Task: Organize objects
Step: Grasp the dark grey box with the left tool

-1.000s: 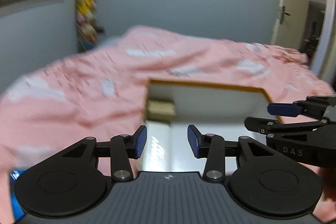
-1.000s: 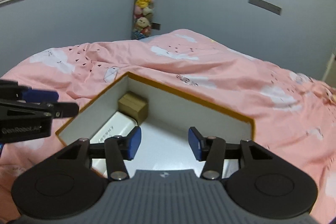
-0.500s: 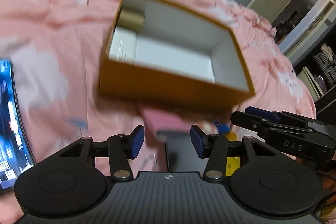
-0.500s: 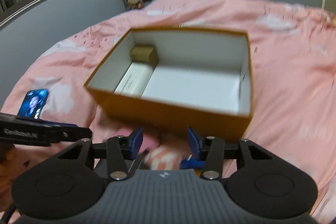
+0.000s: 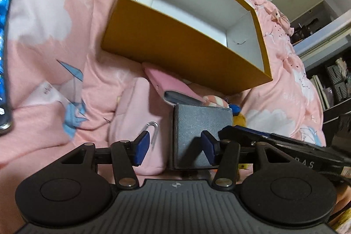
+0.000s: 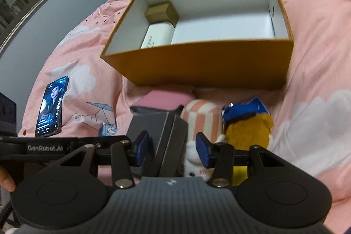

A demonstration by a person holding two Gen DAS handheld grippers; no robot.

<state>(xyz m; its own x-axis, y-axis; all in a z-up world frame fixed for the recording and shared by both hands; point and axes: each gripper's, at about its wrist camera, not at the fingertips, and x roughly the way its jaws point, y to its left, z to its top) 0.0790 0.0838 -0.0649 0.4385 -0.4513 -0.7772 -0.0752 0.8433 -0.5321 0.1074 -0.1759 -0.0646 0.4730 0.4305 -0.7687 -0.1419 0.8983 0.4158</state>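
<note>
Right view alone shows the lit phone [image 6: 51, 106] — left claw [image 5: 174, 146] opening, right claw [image 6: 173, 149] part-open, both empty.

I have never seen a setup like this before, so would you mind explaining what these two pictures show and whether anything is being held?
There is no robot here: a person holds a two-finger gripper in each hand, and a fisheye camera on each looks forward along its fingers. One picture is from the left gripper, the other from the right gripper; each also catches the other from the side.

Everything lies on a bed with a pink cloud-print cover. An open orange box already contains a small brown box and a white item. In front of it are a grey case, a pink case, a striped plush and a yellow plush. A lit phone lies further left.

Nothing is held. The left jaws are opening, and both grippers hang over the pile, gripping nothing.
</note>
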